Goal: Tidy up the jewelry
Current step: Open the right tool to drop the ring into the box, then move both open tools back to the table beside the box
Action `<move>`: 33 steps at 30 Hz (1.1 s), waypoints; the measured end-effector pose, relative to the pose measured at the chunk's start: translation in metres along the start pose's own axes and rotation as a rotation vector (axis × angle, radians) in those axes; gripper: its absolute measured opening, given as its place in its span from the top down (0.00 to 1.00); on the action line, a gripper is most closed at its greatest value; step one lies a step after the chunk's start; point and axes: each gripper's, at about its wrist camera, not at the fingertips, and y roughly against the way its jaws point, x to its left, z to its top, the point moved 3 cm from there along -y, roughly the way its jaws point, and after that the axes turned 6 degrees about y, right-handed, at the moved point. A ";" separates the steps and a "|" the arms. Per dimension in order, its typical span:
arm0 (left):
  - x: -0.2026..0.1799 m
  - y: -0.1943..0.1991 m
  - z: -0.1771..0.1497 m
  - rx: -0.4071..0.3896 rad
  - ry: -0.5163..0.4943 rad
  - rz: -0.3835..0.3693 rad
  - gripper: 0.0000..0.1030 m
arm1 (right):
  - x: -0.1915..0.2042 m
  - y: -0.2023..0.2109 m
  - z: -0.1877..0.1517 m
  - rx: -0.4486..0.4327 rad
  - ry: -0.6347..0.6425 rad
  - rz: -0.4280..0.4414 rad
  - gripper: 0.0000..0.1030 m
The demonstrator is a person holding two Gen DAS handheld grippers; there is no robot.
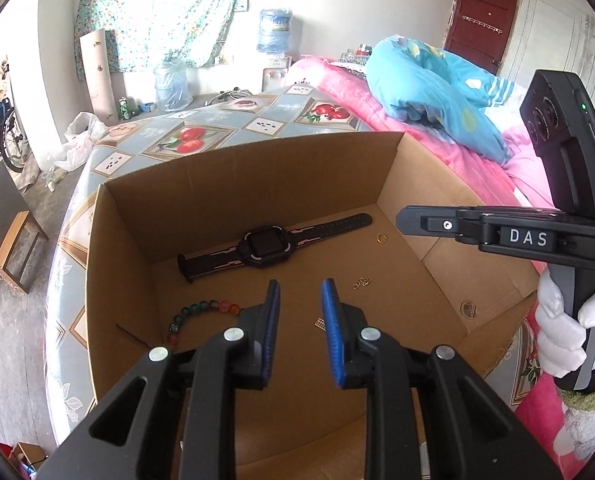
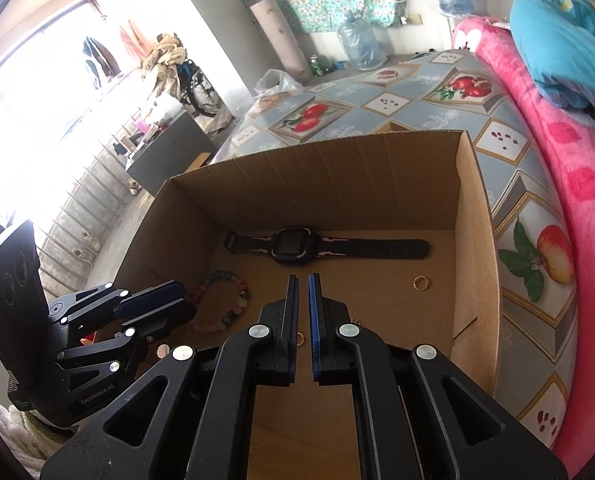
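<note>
Left gripper (image 1: 300, 295) slightly spread, empty, over open brown cardboard box (image 1: 257, 168); black smartwatch (image 1: 263, 246) ahead of it, multicoloured bead bracelet (image 1: 201, 312) just left. Right gripper (image 2: 303, 286) parted a sliver, empty; gold ring (image 2: 420, 282) to its right.

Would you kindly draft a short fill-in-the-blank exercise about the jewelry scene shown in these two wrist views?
1. The black watch lies flat inside a ____ box.
2. The bead bracelet lies on the side nearer the ____ gripper.
3. The hand holding the right gripper wears a ____ glove.
4. The small ring near the watch strap's end is ____ in colour.

Missing words: cardboard; left; white; gold
</note>
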 end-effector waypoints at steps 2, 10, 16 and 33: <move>0.001 0.005 -0.001 -0.013 0.000 0.001 0.77 | -0.001 0.005 0.000 -0.019 0.001 -0.010 0.92; 0.001 0.038 -0.013 -0.100 -0.005 -0.026 0.68 | 0.010 0.046 -0.009 -0.138 0.013 0.000 0.85; 0.002 0.066 -0.027 -0.178 -0.008 -0.078 0.60 | 0.023 0.072 -0.025 -0.211 0.039 0.011 0.81; -0.004 0.101 -0.102 -0.168 -0.037 -0.159 0.22 | 0.053 0.112 -0.114 -0.321 0.056 -0.027 0.42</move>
